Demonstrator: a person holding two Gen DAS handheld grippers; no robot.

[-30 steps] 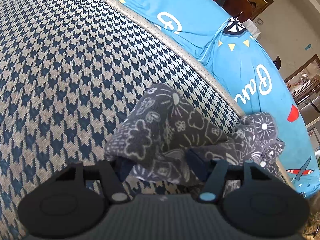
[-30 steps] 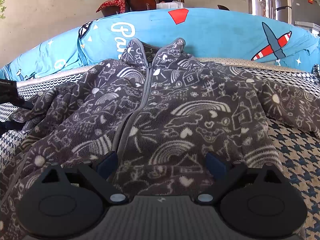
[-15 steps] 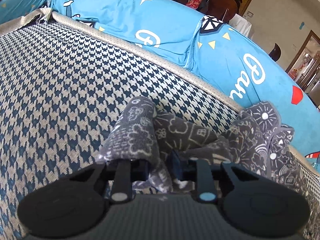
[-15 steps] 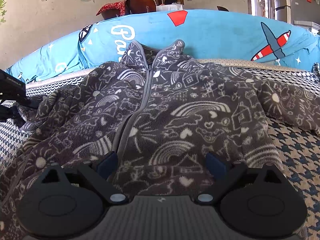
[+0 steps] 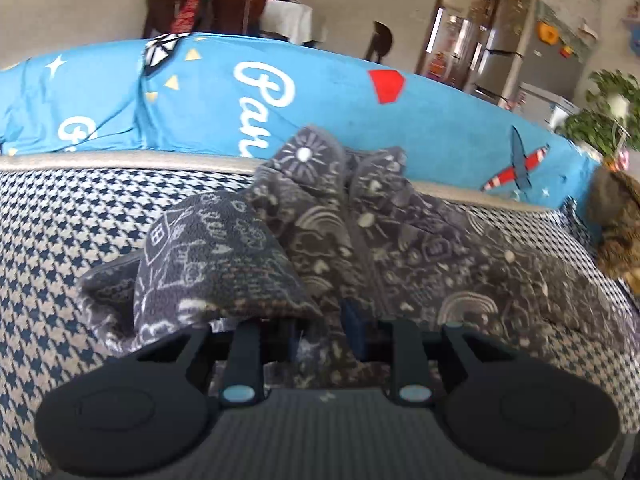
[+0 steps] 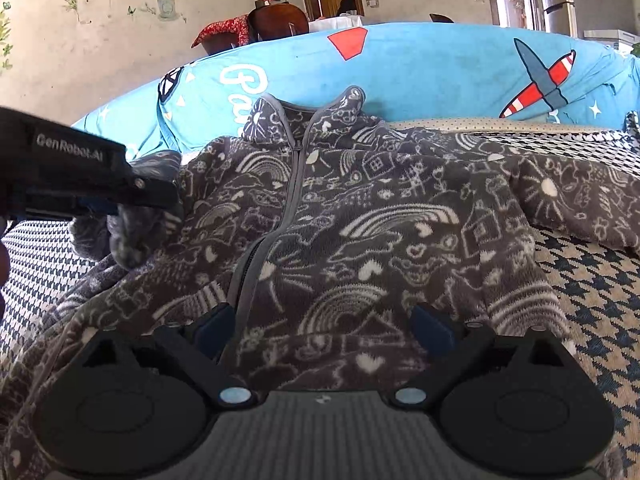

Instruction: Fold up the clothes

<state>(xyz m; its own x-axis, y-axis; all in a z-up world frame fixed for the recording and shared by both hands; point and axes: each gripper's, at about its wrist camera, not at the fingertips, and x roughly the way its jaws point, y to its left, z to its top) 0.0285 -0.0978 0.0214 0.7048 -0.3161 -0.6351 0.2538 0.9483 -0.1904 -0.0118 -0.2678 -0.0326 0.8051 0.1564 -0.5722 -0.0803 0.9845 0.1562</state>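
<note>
Meanwhile left hand-held gripper (image 5: 320,336) pinches jacket (image 6: 360,232) sleeve (image 5: 208,264); right hand-held gripper (image 6: 324,326) spread wide, empty; blue blanket (image 6: 420,68) behind.

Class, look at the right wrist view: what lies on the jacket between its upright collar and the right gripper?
The grey zipper runs down the jacket from the collar towards the right gripper; only patterned fleece lies there otherwise.

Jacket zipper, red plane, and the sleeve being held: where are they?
zipper (image 6: 294,184), right wrist view, grey strip down the jacket front
red plane (image 6: 540,80), right wrist view, its striped wing
sleeve (image 5: 212,264), left wrist view, bunched cuff
</note>
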